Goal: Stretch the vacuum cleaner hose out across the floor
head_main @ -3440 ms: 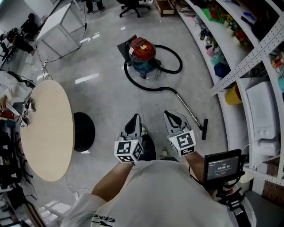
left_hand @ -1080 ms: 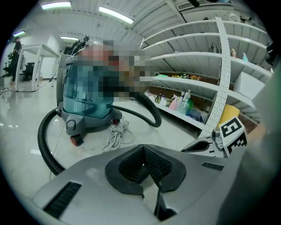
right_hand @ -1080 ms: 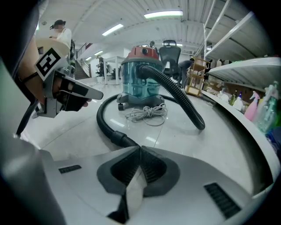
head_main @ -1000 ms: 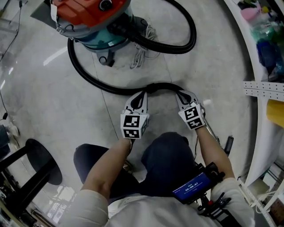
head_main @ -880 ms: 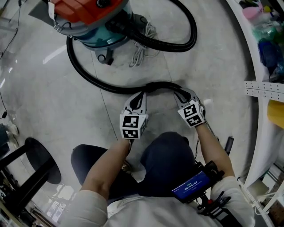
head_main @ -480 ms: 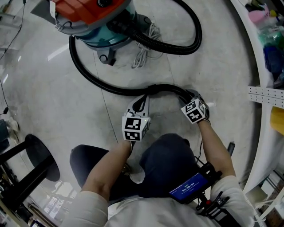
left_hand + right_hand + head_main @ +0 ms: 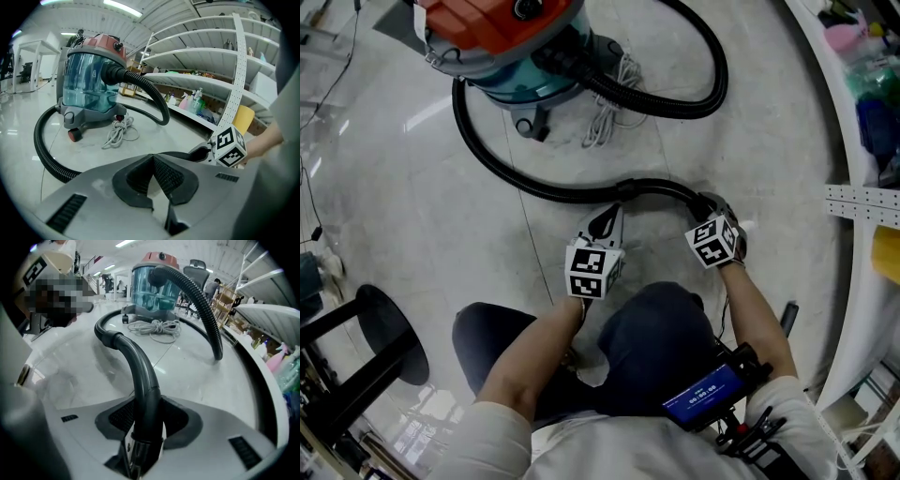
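Closing just now, the right hand-held gripper (image 7: pixel 144 420) clamps the hose handle (image 7: pixel 137 363); left hand-held gripper (image 7: pixel 152 159) is shut.

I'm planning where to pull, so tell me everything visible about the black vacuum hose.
The black ribbed plastic hose leaves the side port of the red-lidded teal vacuum canister and lies in loose curves around it on the grey floor, ending in a smooth rigid bend joined to a metal tube. The right gripper, its jaws just closed further, clamps that bend.
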Demonstrator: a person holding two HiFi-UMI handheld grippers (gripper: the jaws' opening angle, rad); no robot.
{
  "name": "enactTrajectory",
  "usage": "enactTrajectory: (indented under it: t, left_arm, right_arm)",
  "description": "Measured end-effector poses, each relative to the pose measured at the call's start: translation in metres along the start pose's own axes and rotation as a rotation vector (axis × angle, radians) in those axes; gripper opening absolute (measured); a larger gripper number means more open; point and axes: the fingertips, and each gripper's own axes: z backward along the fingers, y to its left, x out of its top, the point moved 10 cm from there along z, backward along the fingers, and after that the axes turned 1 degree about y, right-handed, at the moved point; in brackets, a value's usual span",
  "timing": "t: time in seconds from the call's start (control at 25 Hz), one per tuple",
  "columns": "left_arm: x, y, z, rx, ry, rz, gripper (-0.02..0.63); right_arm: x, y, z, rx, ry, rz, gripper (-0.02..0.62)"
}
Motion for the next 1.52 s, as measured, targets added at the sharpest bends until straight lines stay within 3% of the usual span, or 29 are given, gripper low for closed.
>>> enactTrajectory:
  t: [0.32, 0.64, 0.92, 1.08, 1.28, 1.44, 1.52]
  left_arm:
    - [0.001, -0.023, -0.01, -0.125, 0.015, 0.063, 0.002]
    - [0.022, -0.041, -0.004, -0.234, -0.046, 0.134, 0.003]
    - [0.042, -0.056, 0.014, -0.379, -0.147, 0.201, 0.162]
    - [0.044, -0.055, 0.024, -0.385, -0.175, 0.24, 0.17]
    - [0.054, -0.055, 0.034, -0.372, -0.25, 0.385, 0.188]
    - [0.069, -0.063, 0.039, -0.348, -0.291, 0.439, 0.203]
    - [0.076, -0.066, 0.042, -0.359, -0.324, 0.535, 0.217]
  right_arm:
    - [0.029, 0.01, 0.061, -0.131, -0.136, 0.024, 0.158]
    - [0.055, 0.029, 0.115, -0.218, -0.218, 0.051, 0.16]
    - [0.066, 0.042, 0.145, -0.277, -0.253, 0.068, 0.16]
    - [0.07, 0.05, 0.154, -0.29, -0.278, 0.075, 0.16]
    - [0.081, 0.054, 0.164, -0.305, -0.333, 0.075, 0.16]
    - [0.087, 0.051, 0.175, -0.332, -0.363, 0.062, 0.16]
    - [0.091, 0.049, 0.18, -0.332, -0.377, 0.052, 0.16]
